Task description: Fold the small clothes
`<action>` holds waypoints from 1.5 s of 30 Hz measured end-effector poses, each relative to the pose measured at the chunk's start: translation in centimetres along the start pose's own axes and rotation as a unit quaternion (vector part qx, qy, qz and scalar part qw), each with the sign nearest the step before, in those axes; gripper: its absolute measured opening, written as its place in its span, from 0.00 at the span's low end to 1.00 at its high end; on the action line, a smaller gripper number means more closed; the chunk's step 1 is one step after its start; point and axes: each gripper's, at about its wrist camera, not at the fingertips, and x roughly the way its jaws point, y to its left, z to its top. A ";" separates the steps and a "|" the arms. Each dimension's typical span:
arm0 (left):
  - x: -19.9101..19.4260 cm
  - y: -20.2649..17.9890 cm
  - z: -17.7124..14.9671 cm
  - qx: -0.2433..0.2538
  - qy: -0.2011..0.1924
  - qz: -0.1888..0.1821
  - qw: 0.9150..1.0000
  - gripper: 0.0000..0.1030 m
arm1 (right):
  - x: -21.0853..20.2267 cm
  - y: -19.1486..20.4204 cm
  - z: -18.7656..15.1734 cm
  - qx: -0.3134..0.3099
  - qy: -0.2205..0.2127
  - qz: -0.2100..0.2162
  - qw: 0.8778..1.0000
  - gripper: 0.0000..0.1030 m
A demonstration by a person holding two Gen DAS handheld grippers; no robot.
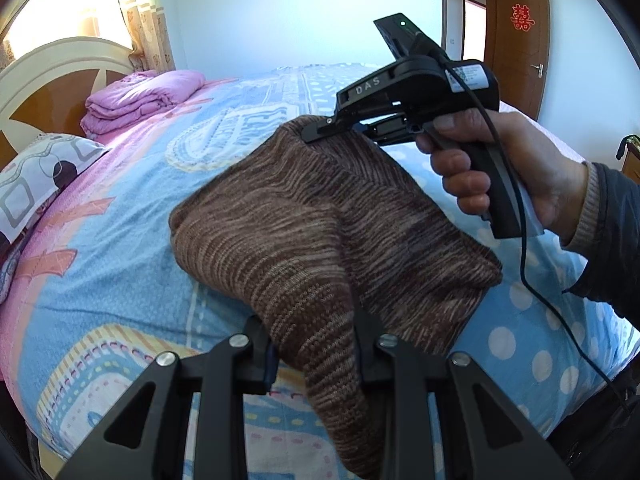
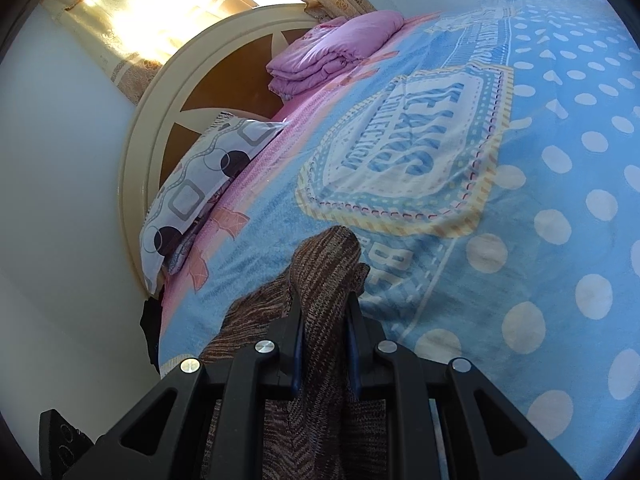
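A wide bed under a blue, pink and polka-dotted printed bedspread (image 1: pixel 120 240) is filling both views, with a folded pink quilt (image 1: pixel 140 100) and a patterned pillow (image 2: pixel 200 176) lying near the curved cream headboard (image 1: pixel 52 76). Above the bedspread, a small brown striped knitted garment (image 1: pixel 312 224) is hanging stretched between the two tools, sagging in the middle and, as far as the views show, not resting flat on the bed.

The knit is looking soft, light and limp, so it is likely draping and stretching rather than holding a crease; edges and corners seem the best places to grip, with a thick enough bunch to keep the loose weave from slipping.

The left gripper (image 1: pixel 312 344) is pinching one bunched end of the knit. The right gripper (image 2: pixel 324 320) is likewise clamping a gathered fold of it, and the person's right hand (image 1: pixel 500 176) is squeezing that tool's handle.
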 end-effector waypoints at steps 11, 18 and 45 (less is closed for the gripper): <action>1.2 0.0 -2.2 -0.005 0.006 0.007 1.000 0.29 | 1.5 -2.4 -1.6 0.013 0.014 -0.024 1.000 0.17; -1.3 0.7 -1.1 -0.023 -0.018 0.003 1.000 0.45 | 0.0 -1.8 -2.4 -0.008 -0.005 -0.035 0.999 0.23; 1.9 2.9 -1.0 -0.062 -0.039 0.137 0.988 0.92 | -6.2 4.6 -15.3 -0.163 0.022 -0.193 0.967 0.15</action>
